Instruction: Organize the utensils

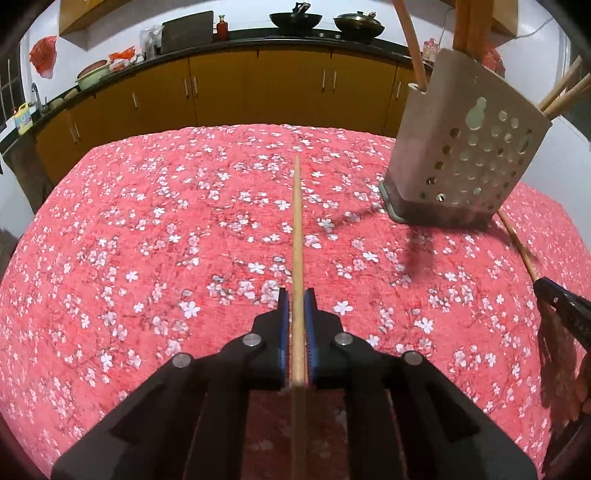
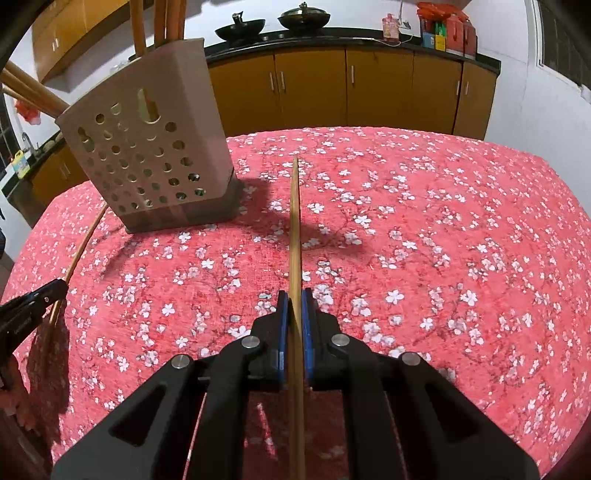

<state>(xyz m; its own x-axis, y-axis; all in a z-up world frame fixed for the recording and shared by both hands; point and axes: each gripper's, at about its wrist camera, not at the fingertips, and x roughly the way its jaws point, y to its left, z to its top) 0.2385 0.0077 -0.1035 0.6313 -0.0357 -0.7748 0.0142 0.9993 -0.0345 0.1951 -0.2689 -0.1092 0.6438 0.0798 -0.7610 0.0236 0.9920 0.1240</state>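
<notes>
While the perforated utensil holder [image 1: 465, 155] is standing toward the desk's [image 1: 147, 240] far edge, the left tool [image 1: 297, 295] is clamping a wooden chopstick [image 1: 297, 229]. The right tool [image 2: 294, 297] is gripping another chopstick [image 2: 294, 221].

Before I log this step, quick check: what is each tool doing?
Left tool: closed on a chopstick.
Right tool: closed on another chopstick.

home kitchen, yellow cabinets [image 1: 258, 85] under a dark counter [image 2: 351, 41], woks [image 1: 295, 19], sink tap [image 1: 36, 92]
</notes>
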